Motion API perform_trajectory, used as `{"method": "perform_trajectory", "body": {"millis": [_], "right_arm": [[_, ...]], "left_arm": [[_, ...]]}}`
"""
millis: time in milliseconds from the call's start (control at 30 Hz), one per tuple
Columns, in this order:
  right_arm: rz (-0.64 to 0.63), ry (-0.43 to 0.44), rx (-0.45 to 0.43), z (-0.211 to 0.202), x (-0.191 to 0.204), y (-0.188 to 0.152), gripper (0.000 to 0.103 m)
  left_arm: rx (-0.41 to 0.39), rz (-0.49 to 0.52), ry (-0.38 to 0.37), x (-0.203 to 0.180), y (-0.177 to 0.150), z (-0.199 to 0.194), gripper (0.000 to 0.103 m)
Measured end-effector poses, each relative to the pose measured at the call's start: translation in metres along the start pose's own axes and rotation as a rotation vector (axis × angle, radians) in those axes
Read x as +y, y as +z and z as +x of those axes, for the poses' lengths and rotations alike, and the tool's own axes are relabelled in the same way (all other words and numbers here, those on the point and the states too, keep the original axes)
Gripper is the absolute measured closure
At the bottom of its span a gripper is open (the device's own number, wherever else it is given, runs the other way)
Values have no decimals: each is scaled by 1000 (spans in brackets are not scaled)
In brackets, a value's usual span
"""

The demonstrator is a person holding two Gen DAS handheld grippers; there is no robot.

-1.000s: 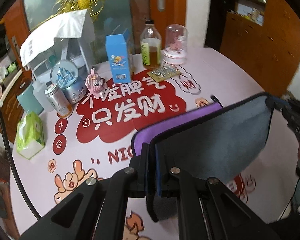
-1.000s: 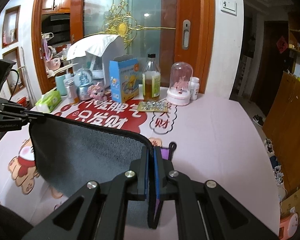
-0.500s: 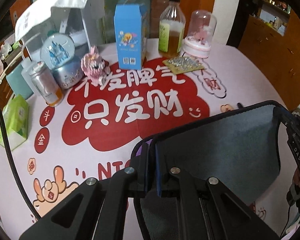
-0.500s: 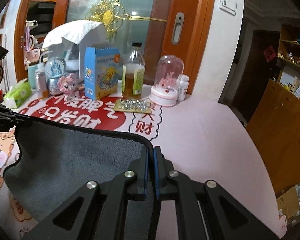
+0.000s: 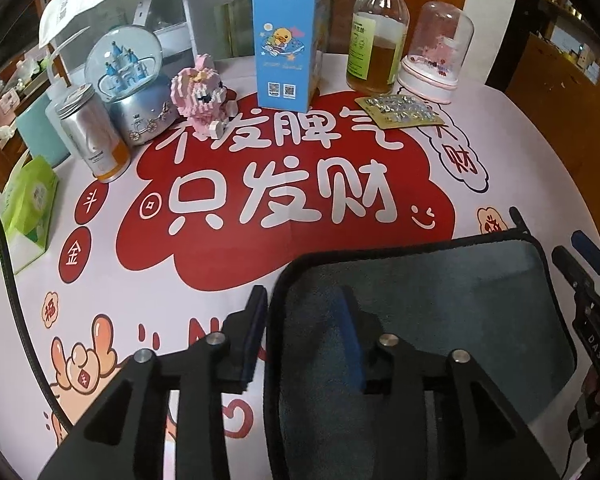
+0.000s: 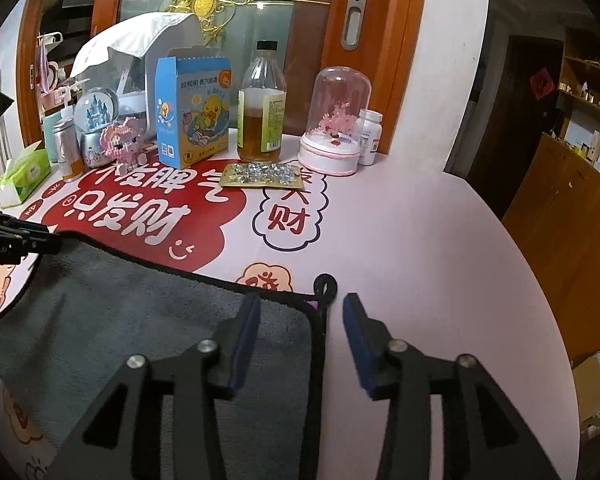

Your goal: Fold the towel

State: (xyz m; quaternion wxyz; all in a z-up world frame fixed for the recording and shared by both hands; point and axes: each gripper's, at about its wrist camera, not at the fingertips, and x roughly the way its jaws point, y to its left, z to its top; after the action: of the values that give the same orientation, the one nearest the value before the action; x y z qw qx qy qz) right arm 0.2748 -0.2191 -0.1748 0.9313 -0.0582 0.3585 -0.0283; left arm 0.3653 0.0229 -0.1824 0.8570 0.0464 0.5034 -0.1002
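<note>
A grey towel (image 5: 452, 312) with a black hem lies folded flat on the printed tablecloth; it also shows in the right wrist view (image 6: 140, 328). My left gripper (image 5: 302, 320) is open over the towel's near left corner, one finger on each side of the hem. My right gripper (image 6: 300, 328) is open over the towel's right corner, beside the black hanging loop (image 6: 325, 286). The right gripper also shows at the right edge of the left wrist view (image 5: 588, 280).
Along the table's back stand a blue carton (image 5: 288, 44), an amber bottle (image 5: 376, 40), a pink glass dome (image 5: 436, 56), a blister pack (image 5: 400, 112), a pink block figure (image 5: 202, 96), a snow globe (image 5: 128, 80), a can (image 5: 94, 136) and a tissue pack (image 5: 24, 208).
Both grippers lowered the towel's held edge onto the table and opened, letting go of it. The purple underside no longer shows.
</note>
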Motion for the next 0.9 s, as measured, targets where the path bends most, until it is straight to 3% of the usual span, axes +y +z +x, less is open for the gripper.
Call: {"method": "perform_trajectory", "body": {"millis": [133,367,700,900], "right_arm": [[7,18,-9,-6,1,3,47],[23,45,-50,-33,6,8,34],[38,91,-50,-78,14,0,27],[54,111,-29,-108,18,-18,18]], "left_arm": [[-3,-11,13,-1,-1,-9,64],[-36,-20,47,-5,-11,-41,34],[-39,-27,50,-14,-40,-81,17],[-50,-67,30,-17,-65,-105,13]]}}
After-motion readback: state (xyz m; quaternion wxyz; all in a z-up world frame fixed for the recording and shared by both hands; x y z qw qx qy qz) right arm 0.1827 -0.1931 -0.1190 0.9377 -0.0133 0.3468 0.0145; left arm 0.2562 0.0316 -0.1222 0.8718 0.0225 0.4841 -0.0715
